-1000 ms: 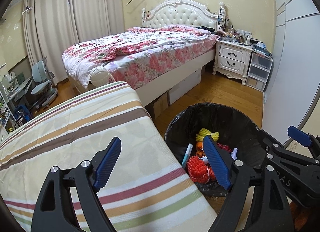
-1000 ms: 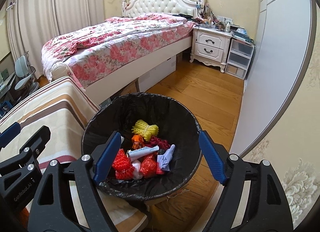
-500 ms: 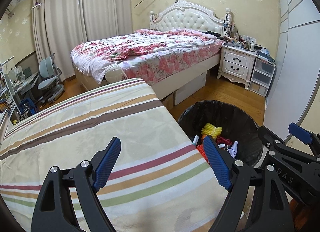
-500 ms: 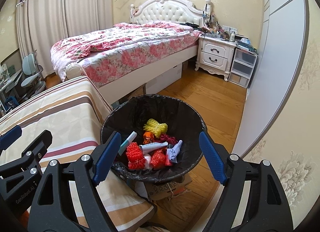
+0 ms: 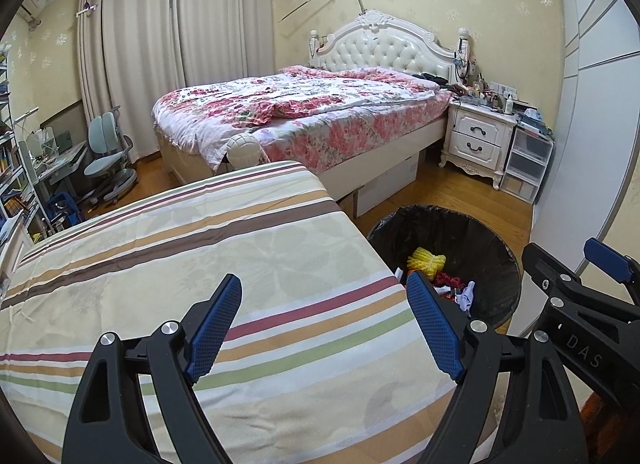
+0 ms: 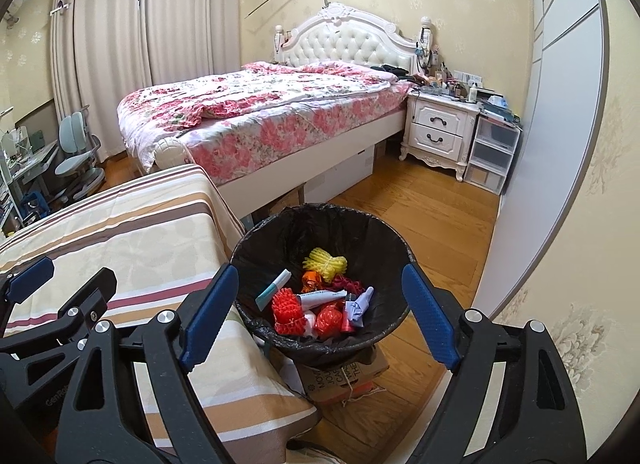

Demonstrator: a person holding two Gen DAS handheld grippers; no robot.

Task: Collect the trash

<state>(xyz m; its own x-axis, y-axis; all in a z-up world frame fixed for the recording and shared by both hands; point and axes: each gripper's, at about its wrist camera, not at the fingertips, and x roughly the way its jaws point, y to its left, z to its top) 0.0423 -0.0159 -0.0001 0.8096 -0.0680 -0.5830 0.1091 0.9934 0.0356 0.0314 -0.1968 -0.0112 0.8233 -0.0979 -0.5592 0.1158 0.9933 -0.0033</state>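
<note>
A black-lined trash bin [image 6: 280, 232] stands on the floor beside the striped table [image 6: 132, 232]. It holds yellow foam net [image 6: 325, 262], red foam net [image 6: 287, 310], a tube [image 6: 320, 298] and several other scraps. My right gripper [image 6: 320, 316] is open and empty, above and in front of the bin. My left gripper [image 5: 326, 322] is open and empty over the striped tablecloth [image 5: 192, 260], with the bin [image 5: 492, 260] to its right. The right gripper's body [image 5: 588, 316] shows at the right edge of the left wrist view.
A bed with a floral quilt [image 6: 260, 111] lies behind the table. A white nightstand [image 6: 438, 131] and clear drawers [image 6: 490, 155] stand by the right wall. A cardboard box [image 6: 344, 378] sits under the bin. A desk chair [image 5: 108, 159] is far left.
Both grippers have pulled back and risen away from the bin. More of the striped table shows in both views, and the bin looks smaller and farther off.
</note>
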